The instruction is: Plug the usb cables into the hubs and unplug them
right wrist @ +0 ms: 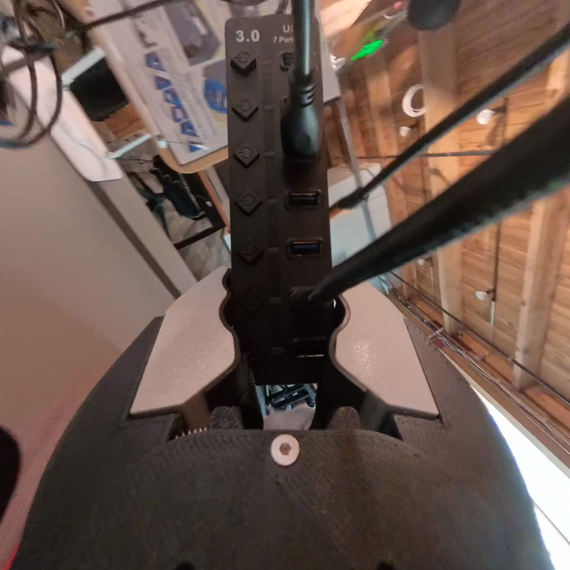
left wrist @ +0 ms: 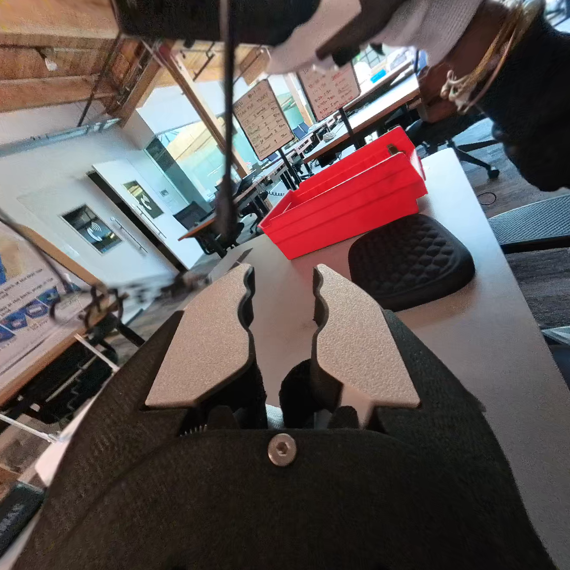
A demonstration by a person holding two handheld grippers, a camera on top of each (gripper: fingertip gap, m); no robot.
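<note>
Right hand-held gripper (right wrist: 282, 311) clamped on lower end of black usb hub (right wrist: 277, 197), lifted off desk, tilted up toward wooden ceiling. Two cables plugged: thick plug (right wrist: 300, 123) in upper port, thin cable (right wrist: 401, 240) in port just above the grip. Two blue ports between them free. Left hand-held gripper (left wrist: 283, 290) partly open, nothing in it, low over grey desk (left wrist: 447, 354).

Risks, judged: pulling thin cable sideways could twist hub out of grip; plug so near fingertips leaves little room for other gripper; taut cables could drag hub.

Red tray (left wrist: 345, 209) toward far edge of desk, black padded cushion (left wrist: 410, 262) just beside it. Open office behind: whiteboards, more desks, chairs, wood beams.
</note>
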